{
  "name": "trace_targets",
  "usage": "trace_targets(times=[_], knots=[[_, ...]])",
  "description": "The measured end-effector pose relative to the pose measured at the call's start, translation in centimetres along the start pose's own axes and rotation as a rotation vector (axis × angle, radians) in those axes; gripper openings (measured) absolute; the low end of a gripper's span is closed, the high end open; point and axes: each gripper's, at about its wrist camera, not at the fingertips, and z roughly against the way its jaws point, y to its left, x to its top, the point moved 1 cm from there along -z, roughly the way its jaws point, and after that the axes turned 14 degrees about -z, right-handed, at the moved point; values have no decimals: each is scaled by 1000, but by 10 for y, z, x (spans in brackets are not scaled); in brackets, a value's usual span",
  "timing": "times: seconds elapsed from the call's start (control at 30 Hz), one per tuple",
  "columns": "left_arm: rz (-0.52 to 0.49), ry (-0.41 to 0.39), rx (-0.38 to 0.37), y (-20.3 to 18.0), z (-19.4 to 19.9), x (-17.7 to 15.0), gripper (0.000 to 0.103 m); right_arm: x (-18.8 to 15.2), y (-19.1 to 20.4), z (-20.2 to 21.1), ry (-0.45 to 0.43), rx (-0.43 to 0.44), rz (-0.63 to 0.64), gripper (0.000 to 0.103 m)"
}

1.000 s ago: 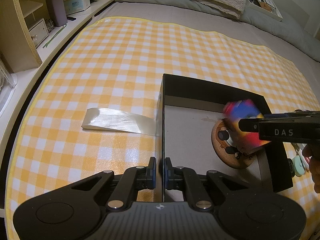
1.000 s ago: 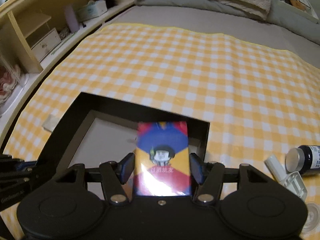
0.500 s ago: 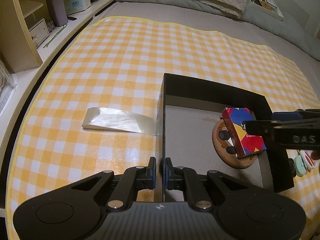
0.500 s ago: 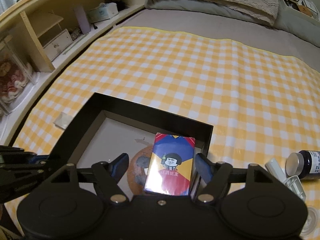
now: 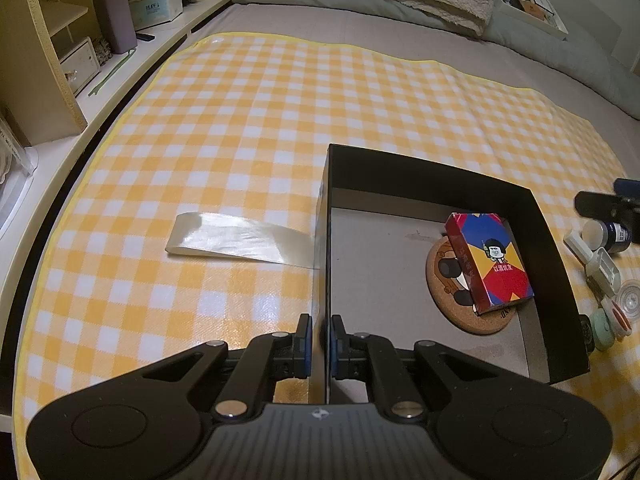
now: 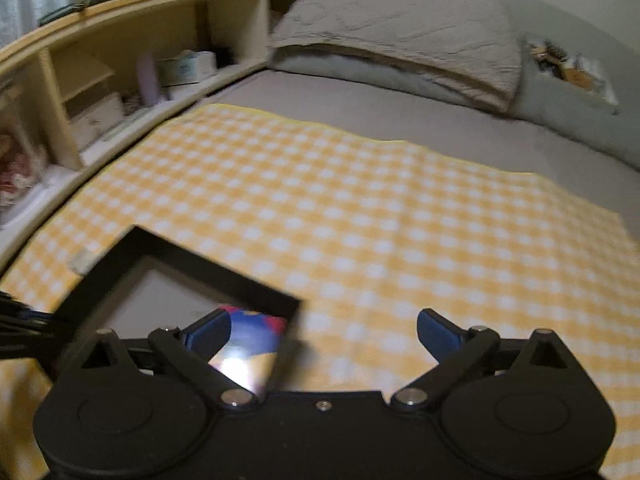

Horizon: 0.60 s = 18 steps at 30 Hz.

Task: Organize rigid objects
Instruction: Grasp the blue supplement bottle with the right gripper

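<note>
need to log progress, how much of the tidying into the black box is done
Done: the cork coaster and the colourful card box lie inside the black box. In hand: the left gripper is shut on the box's near wall, steadying it; the right gripper has just been opening and is empty. Left: the dark bottle, white cases and small round containers on the checked cloth.

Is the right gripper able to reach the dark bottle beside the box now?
Probably yes: the right gripper is open and empty, and the dark bottle lies uncovered outside the black box.
</note>
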Motion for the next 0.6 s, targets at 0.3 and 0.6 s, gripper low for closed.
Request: trace_targets(times=[0.3,0.6], knots=[[3,5,-3,1,0,-2,10,12,-67,-12,1,-132,-12,101],[0,6,-3,0,-1,-2,8,3,-120,-45,136,-229,-5,101]])
